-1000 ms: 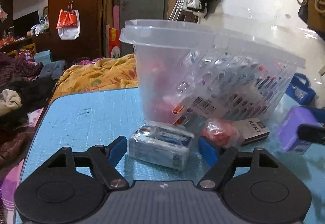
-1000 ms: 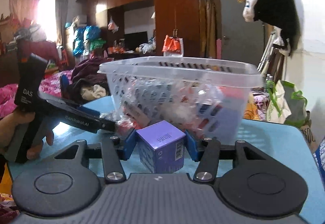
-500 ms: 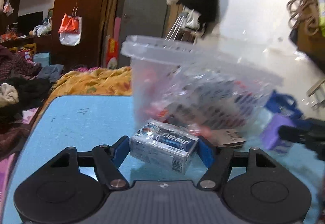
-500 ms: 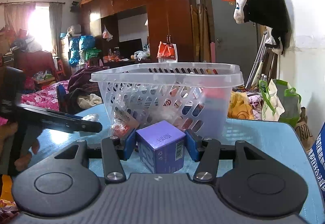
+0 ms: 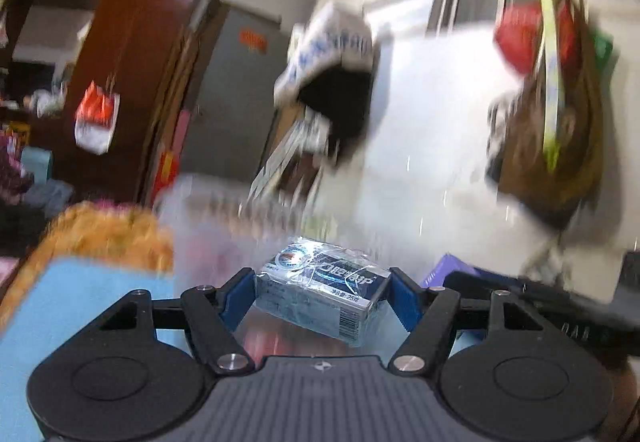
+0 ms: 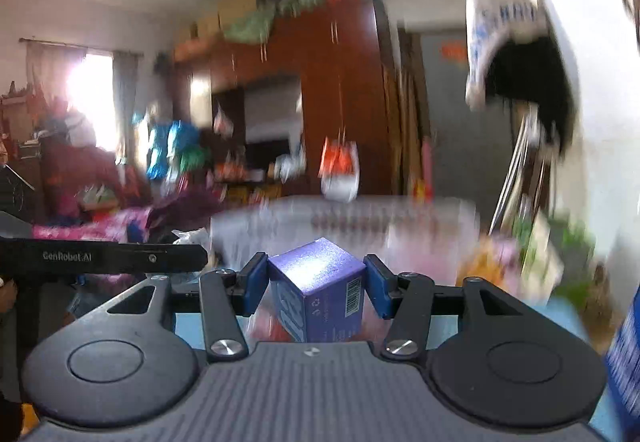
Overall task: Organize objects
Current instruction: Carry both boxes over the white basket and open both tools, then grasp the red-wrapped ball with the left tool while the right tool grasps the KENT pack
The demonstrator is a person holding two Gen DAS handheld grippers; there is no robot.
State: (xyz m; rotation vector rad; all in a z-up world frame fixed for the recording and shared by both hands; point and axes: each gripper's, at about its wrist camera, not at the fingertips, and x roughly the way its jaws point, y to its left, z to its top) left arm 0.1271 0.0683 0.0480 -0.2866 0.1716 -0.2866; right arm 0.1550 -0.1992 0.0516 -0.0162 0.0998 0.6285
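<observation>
Between the left gripper's (image 5: 322, 292) blue fingers (image 5: 236, 300): a cellophane-wrapped blue-and-white box (image 5: 324, 298), clamped, tilted, raised off the blue table (image 5: 80, 306). Between the right gripper's (image 6: 316, 282) fingers (image 6: 378, 288): a purple box (image 6: 320, 288), pinched corner-forward before the blurred clear basket (image 6: 360, 217).

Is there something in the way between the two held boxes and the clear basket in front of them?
Nothing visible blocks them. The toothpaste box and purple box are each clamped just before the blurred clear basket.
</observation>
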